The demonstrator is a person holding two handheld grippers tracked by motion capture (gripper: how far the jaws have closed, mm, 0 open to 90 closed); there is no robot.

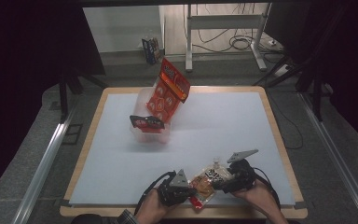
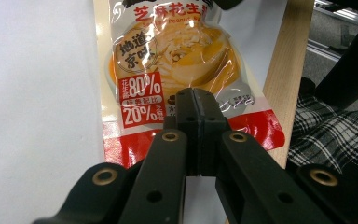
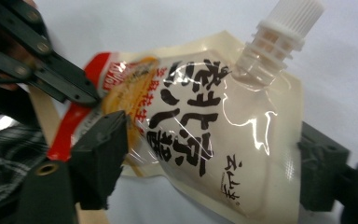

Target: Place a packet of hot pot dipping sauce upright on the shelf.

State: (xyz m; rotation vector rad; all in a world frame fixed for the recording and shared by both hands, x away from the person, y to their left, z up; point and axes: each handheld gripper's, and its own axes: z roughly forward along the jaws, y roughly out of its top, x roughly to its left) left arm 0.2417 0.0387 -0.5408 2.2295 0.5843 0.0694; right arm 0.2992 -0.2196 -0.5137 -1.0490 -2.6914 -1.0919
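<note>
I am holding a spouted sauce pouch [image 1: 206, 183] at the near edge of the table [image 1: 121, 154], between my two hands. My left gripper [image 2: 195, 108] is pinching the pouch's red bottom seam, its jaws pressed together on the film. My right gripper [image 3: 214, 163] is straddling the upper part of the pouch below the spout: its jaws are standing spread on either side, one pad near the printed edge, the other just off the far edge, and I cannot see either pressing yet.

To do this well, I judge that I should be closing the right jaws on the flat shoulder of the pouch just under the white screw cap [image 3: 291, 16], not across the soft belly, so the filling is not being squeezed towards the spout. The left pinch should be staying on the sealed seam, where the film is doubled and stiff.

The pouch is glossy plastic film, crinkling and throwing bright highlights, cream-coloured with bold black characters and a picture of orange-brown sauce; its body is plump and yielding. The cap is ribbed hard plastic on a clear collar. The table is a smooth pale sheet with a wooden rim. Farther back a clear plastic bin [image 1: 142, 133] is holding an upright red snack bag [image 1: 168, 91].
</note>
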